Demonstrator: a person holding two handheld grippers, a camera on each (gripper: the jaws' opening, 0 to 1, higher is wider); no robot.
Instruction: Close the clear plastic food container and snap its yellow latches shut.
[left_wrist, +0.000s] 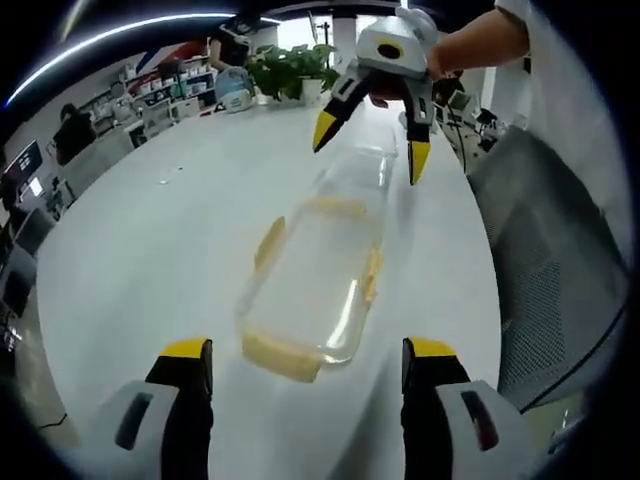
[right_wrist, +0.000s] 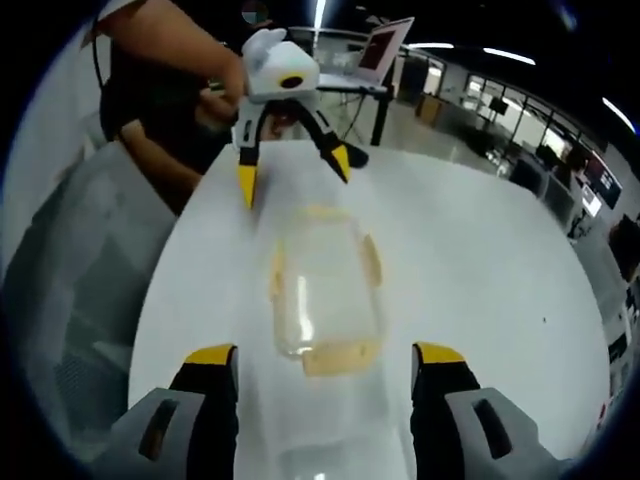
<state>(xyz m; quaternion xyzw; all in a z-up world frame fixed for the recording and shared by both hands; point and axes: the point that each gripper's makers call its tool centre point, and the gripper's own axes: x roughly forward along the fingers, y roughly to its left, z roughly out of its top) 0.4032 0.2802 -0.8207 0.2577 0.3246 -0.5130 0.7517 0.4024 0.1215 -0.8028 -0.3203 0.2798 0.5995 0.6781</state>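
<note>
A long clear plastic container (left_wrist: 320, 262) (right_wrist: 325, 290) lies on the white table (left_wrist: 150, 250) (right_wrist: 480, 260), pointing lengthwise between the two grippers. Pale yellow latches (left_wrist: 270, 242) (right_wrist: 372, 262) stick out from its long sides and from both ends; I cannot tell whether any is snapped down. My left gripper (left_wrist: 308, 360) (right_wrist: 294, 172) is open, its yellow tips just short of one end. At the opposite end my right gripper (right_wrist: 325, 360) (left_wrist: 370, 148) hovers open, held by a hand. Neither touches the container.
A grey mesh chair (left_wrist: 545, 270) (right_wrist: 70, 300) stands along the table edge beside the container. Potted plants (left_wrist: 290, 68) sit at one far end of the table, and a laptop (right_wrist: 382, 45) at the other. Office desks lie beyond.
</note>
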